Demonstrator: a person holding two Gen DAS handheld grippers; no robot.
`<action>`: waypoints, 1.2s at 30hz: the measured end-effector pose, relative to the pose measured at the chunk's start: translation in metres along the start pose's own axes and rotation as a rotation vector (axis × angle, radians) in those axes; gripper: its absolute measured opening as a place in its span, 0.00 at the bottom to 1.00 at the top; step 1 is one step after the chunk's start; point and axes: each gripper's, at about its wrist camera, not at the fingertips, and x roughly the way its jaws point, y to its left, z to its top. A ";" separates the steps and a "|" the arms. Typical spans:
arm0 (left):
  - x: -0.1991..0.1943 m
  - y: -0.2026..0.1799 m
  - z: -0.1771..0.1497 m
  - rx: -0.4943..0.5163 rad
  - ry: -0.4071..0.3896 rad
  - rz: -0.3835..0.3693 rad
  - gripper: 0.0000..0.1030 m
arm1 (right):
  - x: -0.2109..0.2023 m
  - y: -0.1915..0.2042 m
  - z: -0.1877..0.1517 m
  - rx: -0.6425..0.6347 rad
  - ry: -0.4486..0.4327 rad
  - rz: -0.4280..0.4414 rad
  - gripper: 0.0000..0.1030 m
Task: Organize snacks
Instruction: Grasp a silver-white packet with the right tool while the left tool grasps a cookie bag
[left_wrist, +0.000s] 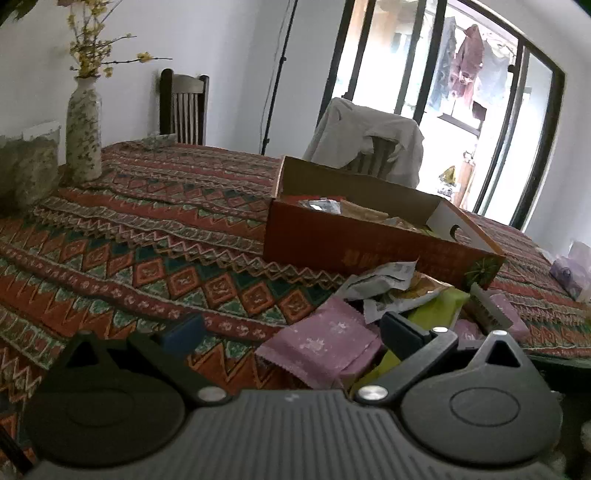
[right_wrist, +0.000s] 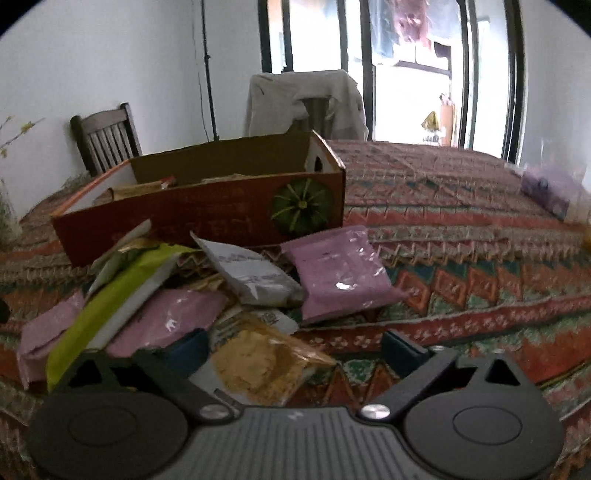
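Right gripper (right_wrist: 295, 347) jaws spread wide, gripping nothing; a clear packet of tan crumbly biscuit (right_wrist: 258, 363) lies between them, untouched. Left gripper (left_wrist: 291, 332) jaws also wide apart, over a mauve foil sachet with pale blossom print (left_wrist: 325, 341). Both belong to the loose snack heap against the near wall of the open red cardboard box with a green pumpkin picture (right_wrist: 207, 214): mauve sachets, a lime-green packet (right_wrist: 110, 299), a white printed wrapper (right_wrist: 255, 277). More packets lie inside the box.
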 end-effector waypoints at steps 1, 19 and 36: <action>-0.001 0.001 -0.001 -0.003 0.001 0.001 1.00 | 0.000 0.003 -0.002 -0.019 -0.007 -0.008 0.86; -0.010 -0.035 -0.016 0.013 0.045 -0.065 1.00 | -0.046 -0.020 -0.019 -0.034 -0.142 0.090 0.08; -0.009 -0.059 -0.029 0.036 0.080 -0.074 1.00 | -0.048 -0.006 -0.046 -0.143 -0.050 0.124 0.95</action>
